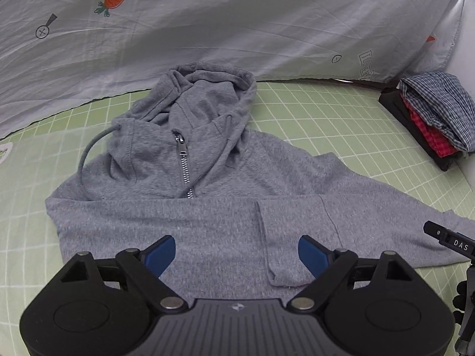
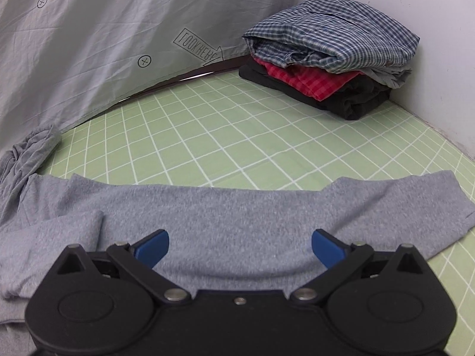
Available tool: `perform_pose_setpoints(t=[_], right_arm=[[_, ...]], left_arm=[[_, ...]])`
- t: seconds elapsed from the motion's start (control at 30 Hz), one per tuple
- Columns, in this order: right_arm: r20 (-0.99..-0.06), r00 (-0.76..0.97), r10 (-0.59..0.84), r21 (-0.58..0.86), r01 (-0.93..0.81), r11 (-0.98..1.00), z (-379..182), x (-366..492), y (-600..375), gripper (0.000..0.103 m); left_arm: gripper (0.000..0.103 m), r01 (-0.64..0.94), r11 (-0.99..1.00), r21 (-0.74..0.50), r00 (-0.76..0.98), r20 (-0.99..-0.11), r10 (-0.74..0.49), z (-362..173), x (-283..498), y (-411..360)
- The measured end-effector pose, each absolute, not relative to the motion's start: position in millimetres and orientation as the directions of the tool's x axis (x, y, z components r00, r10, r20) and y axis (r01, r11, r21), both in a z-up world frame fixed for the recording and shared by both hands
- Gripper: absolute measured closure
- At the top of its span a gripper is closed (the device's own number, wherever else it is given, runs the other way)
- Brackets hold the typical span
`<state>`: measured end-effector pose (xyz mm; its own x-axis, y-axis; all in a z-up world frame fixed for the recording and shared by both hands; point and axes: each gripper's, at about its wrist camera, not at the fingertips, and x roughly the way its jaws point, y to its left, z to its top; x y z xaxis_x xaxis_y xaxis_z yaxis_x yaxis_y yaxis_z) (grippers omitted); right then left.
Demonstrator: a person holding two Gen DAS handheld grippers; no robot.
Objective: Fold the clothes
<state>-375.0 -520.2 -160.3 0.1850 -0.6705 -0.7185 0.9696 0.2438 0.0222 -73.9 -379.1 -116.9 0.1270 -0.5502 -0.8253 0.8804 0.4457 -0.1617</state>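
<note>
A grey zip hoodie (image 1: 207, 207) lies flat on the green checked mat (image 1: 326, 124), hood (image 1: 204, 89) toward the far side, one sleeve folded across its body with the cuff (image 1: 282, 267) near me. My left gripper (image 1: 237, 252) hovers open just above the folded sleeve, blue pads spread wide and empty. In the right wrist view the same hoodie (image 2: 237, 207) spreads across the mat (image 2: 237, 124). My right gripper (image 2: 240, 246) is open over its right half, holding nothing. Part of the right gripper (image 1: 451, 243) shows at the left view's right edge.
A stack of folded clothes (image 2: 332, 50), blue check on red check on black, sits at the far right corner (image 1: 436, 112) by a white wall (image 2: 415, 9). A pale printed sheet (image 1: 237, 23) hangs behind the mat (image 2: 104, 29).
</note>
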Motion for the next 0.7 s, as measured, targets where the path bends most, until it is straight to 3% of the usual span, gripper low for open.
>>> perform_pose_setpoints(t=[0.33,0.5,0.7], right_arm=[[-0.738,0.211,-0.641,-0.003,0.949,0.316,-184.9,-364.0,-526.0,0.0],[-0.711,0.233,-0.663,0.001,0.944,0.33,-187.4,-360.9,-525.1,0.0],[-0.707,0.235,-0.666,0.002,0.944,0.331,-187.6,-361.0,-524.7,0.0]], left_arm=[[0.048,0.879,0.402,-0.258,-0.011,-0.853,-0.522,-143.5,-74.0,-418.3],[0.092,0.869,0.397,-0.296,-0.052,-0.851,-0.522,-152.0,-76.8,-426.7],[0.096,0.859,0.395,-0.326,-0.055,-0.824,-0.563,-146.2,-73.3,-413.1]])
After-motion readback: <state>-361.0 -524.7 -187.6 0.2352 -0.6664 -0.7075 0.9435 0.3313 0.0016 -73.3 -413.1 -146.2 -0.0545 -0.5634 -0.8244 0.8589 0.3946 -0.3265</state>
